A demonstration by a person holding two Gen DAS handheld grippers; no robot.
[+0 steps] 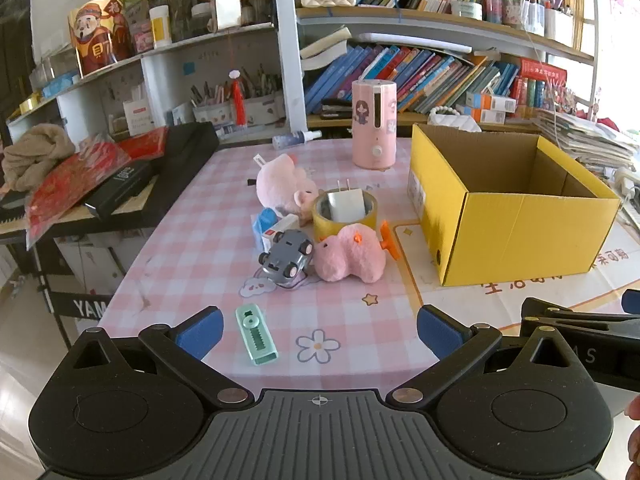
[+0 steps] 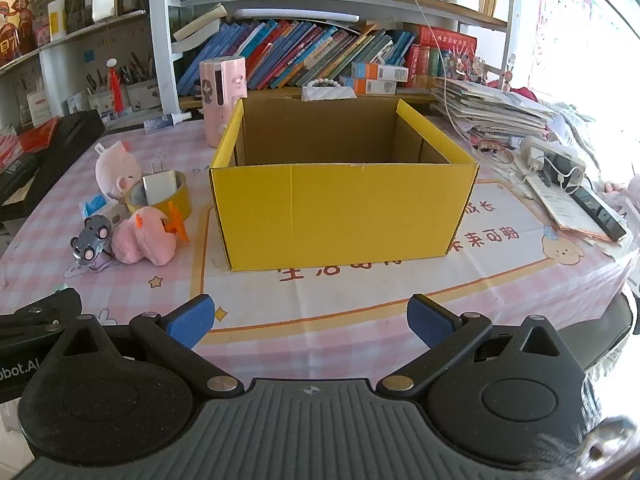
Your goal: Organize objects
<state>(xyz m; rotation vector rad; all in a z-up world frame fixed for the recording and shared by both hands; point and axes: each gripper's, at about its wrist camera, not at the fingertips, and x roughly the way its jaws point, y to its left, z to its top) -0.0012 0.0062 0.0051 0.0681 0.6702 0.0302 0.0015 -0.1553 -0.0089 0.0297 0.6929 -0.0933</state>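
Open checked cloth is seen along the near edge of the worktop, with only a mint-green clip lying on it, its long axis running away from the camera and slightly to the left. The left hand-held gripper is held above that strip, tilted downward, its blue pads spread as wide as they go and nothing caught between them. The right hand-held gripper is posed the same way, angled down, jaws fully apart and empty, faced squarely at the long side of the yellow box. The box is set open-topped on the right half of the worktop; bare cloth is left between it and the near edge. Just left of it the loose things are bunched tight: a grey toy car tipped on its side, a pink plush pressed against it, a tape roll behind with a white plug stood inside, prongs up. Papers are piled along the right-hand edge, and a pink cylinder is stood upright near the back.
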